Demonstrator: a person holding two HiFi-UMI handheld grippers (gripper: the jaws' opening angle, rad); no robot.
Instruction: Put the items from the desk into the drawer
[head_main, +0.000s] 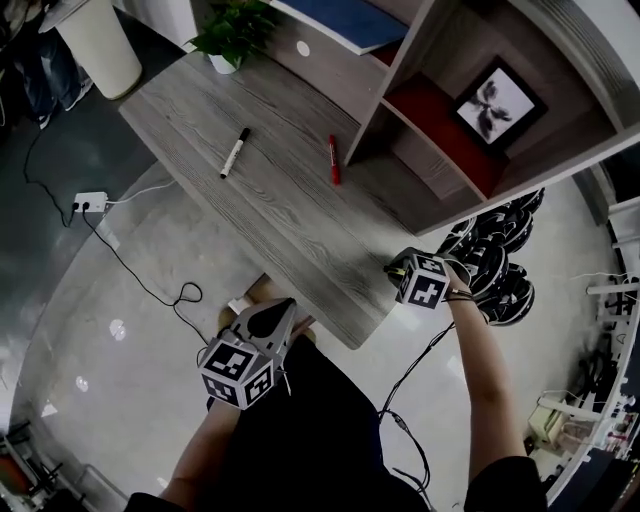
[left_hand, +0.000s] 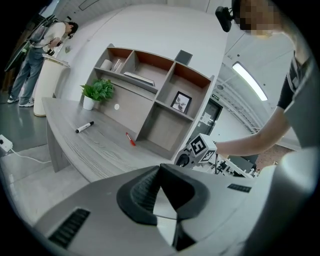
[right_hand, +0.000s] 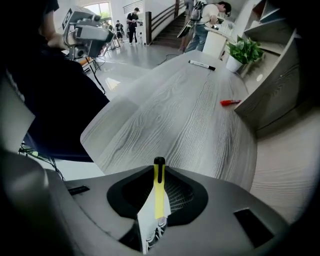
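We find the right gripper (right_hand: 158, 207) closed on a slim yellow pen with a black end (right_hand: 159, 192), with a pad pressing on either side. The pen's long axis runs along the jaws, and its black end projects just past the fingertips, over the grey wood-grain desk (right_hand: 200, 120). Well ahead of this gripper a red pen (right_hand: 230, 102) lies flat on the desk, and farther off lies a white marker with black cap (right_hand: 201, 65). Both sit roughly crosswise to the gripper's line. Any print on them is too small to read. The left gripper (left_hand: 159, 171) has its jaws together, with nothing between them.
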